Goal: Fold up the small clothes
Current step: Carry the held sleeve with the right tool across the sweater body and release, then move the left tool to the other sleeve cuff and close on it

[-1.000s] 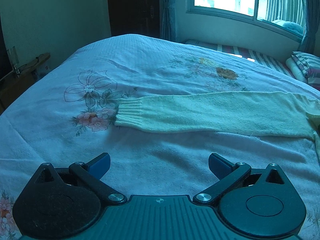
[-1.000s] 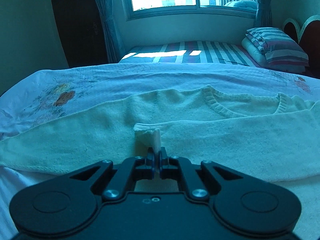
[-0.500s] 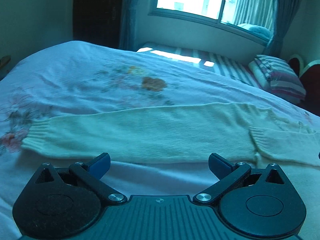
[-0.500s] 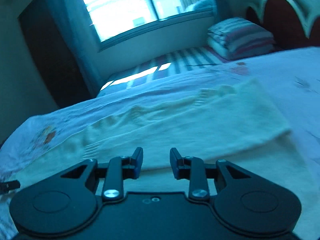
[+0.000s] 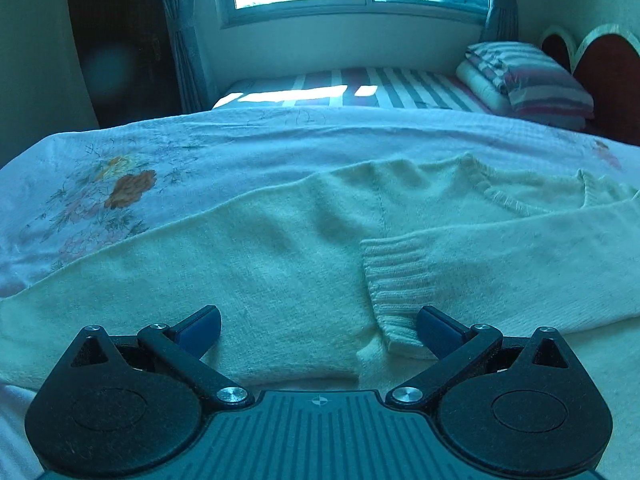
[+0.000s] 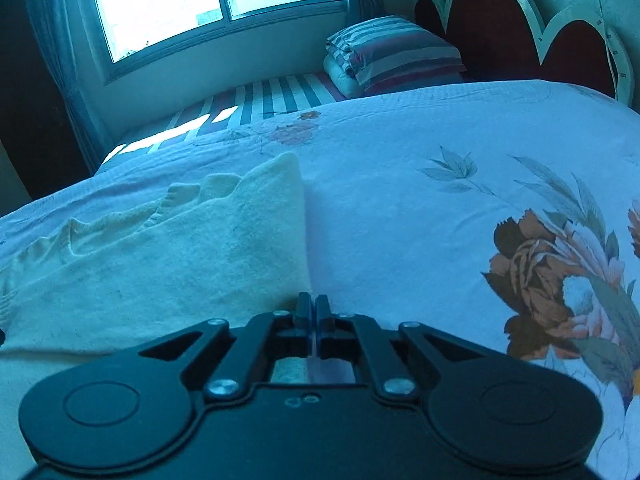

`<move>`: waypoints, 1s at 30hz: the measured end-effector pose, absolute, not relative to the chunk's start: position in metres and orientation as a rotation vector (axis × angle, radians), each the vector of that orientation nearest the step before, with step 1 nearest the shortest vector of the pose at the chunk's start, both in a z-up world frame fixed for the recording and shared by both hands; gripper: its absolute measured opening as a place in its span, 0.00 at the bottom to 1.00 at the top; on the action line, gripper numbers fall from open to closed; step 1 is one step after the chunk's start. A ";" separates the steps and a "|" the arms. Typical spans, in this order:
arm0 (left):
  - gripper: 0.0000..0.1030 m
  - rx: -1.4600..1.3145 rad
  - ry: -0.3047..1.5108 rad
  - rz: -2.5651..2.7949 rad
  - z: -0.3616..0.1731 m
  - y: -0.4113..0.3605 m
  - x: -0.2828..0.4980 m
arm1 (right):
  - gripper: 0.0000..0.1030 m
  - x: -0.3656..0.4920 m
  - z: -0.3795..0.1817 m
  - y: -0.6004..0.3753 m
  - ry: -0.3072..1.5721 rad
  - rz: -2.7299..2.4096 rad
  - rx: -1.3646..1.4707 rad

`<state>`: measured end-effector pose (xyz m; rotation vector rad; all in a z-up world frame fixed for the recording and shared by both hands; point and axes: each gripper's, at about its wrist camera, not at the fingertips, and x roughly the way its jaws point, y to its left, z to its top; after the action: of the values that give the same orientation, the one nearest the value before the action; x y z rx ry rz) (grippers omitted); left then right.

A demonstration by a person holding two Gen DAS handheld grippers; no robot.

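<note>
My left gripper (image 5: 318,330) gapes wide over the cream sweater (image 5: 248,248), whose long axis runs left-right; the folded cuff (image 5: 394,280) lies nearest it. My right gripper (image 6: 312,312) looks closed at the sweater's right edge, grip unclear.

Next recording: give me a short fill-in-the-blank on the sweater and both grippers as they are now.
1. The left gripper is ____.
2. The right gripper is ____.
3. One sleeve lies folded across the sweater, ending in a ribbed ____.
4. The sweater lies on a ____-patterned bedspread.

Missing words: open; shut; cuff; flower
</note>
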<state>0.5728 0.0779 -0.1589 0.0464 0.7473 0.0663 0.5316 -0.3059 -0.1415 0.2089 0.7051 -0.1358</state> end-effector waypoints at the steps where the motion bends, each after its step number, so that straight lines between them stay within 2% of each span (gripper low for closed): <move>1: 1.00 0.042 0.730 0.076 -0.156 0.078 0.572 | 0.04 0.534 -0.136 -0.310 0.679 -0.120 0.212; 4: 1.00 0.054 0.716 0.103 -0.152 0.074 0.583 | 0.16 0.556 -0.128 -0.318 0.636 -0.082 0.219; 5: 1.00 0.061 0.717 0.109 -0.151 0.072 0.593 | 0.24 0.569 -0.127 -0.318 0.634 -0.068 0.212; 9: 1.00 0.100 0.729 0.131 -0.157 0.066 0.624 | 0.17 0.620 -0.133 -0.316 0.683 -0.061 0.153; 14: 1.00 0.111 0.750 0.136 -0.158 0.065 0.639 | 0.15 0.652 -0.144 -0.324 0.764 -0.099 0.146; 17: 1.00 0.118 0.712 0.132 -0.149 0.065 0.625 | 0.19 0.628 -0.127 -0.324 0.702 -0.088 0.146; 19: 1.00 0.124 0.748 0.111 -0.156 0.065 0.618 | 0.20 0.606 -0.122 -0.324 0.707 -0.079 0.167; 25: 1.00 0.032 0.709 0.126 -0.142 0.070 0.585 | 0.20 0.560 -0.144 -0.316 0.781 -0.064 0.170; 28: 1.00 0.079 0.790 0.128 -0.159 0.067 0.585 | 0.22 0.546 -0.140 -0.310 0.741 -0.071 0.181; 30: 1.00 0.026 0.780 0.121 -0.163 0.076 0.579 | 0.22 0.546 -0.146 -0.304 0.775 -0.085 0.154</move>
<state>0.5788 0.0755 -0.1625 0.0257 0.7800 0.1206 0.5460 -0.3040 -0.1460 0.1538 0.7753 -0.0847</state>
